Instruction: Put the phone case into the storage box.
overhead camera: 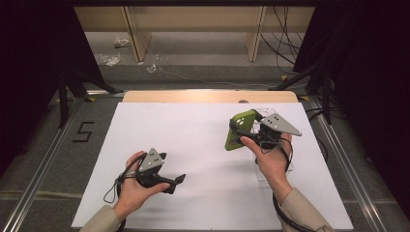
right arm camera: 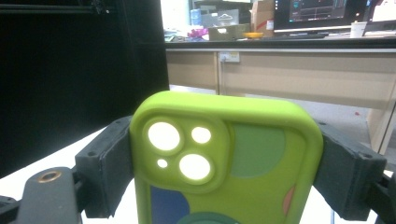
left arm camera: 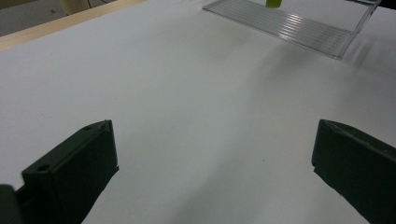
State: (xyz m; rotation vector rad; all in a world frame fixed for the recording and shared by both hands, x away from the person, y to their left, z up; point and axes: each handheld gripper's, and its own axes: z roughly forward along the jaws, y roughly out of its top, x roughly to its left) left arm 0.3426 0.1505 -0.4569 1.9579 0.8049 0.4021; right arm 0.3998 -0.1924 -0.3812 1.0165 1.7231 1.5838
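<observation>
A lime-green phone case (overhead camera: 239, 129) with camera cut-outs is held upright above the white sheet by my right gripper (overhead camera: 244, 129). In the right gripper view both black pads (right arm camera: 105, 170) press the sides of the case (right arm camera: 224, 158), which faces the camera with its back. My left gripper (overhead camera: 179, 179) rests low over the near left of the sheet, jaws wide apart with only bare sheet between the fingers (left arm camera: 70, 172). A clear plastic stand (left arm camera: 299, 28) lies flat ahead of the left gripper, partly hidden under the right hand in the high view.
The white sheet (overhead camera: 193, 140) covers a wooden table whose far edge (overhead camera: 208, 96) shows beyond it. Metal rails (overhead camera: 43, 159) run along both sides. Shelving legs and loose cables lie on the floor behind.
</observation>
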